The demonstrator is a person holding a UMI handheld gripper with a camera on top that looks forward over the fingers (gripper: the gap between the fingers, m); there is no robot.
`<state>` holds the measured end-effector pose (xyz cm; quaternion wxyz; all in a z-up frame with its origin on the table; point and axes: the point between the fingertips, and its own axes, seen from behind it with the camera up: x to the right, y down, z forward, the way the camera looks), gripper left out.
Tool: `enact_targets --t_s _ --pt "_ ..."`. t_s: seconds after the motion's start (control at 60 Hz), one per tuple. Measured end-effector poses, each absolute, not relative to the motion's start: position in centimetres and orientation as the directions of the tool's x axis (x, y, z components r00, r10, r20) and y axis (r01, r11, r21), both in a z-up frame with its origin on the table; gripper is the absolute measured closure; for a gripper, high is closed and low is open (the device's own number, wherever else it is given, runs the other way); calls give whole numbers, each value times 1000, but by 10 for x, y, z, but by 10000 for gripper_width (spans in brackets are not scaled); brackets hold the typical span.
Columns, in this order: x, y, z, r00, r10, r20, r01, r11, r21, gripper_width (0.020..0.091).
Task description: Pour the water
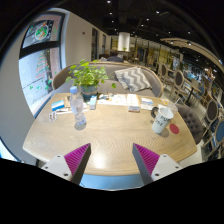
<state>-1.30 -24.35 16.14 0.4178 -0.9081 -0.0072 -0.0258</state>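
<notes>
Standing upright on table: clear bottle, gripper open.

hand-held gripper, two dark fingers, each with a magenta ridged pad on its inner face

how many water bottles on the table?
1. The water bottle stands on the wooden table, in front of the potted plant and well beyond the open gripper. More could be hidden in the clutter behind it.
</notes>
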Motion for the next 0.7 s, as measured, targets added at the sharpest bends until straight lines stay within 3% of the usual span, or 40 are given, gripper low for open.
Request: enact_targets --t_s 0.35,0.7 --pt "-148 -147 134 994 89 -67 -6 -554 -832 249" --pt "-187 -16 94 994 64 -83 -46 -450 -892 268"
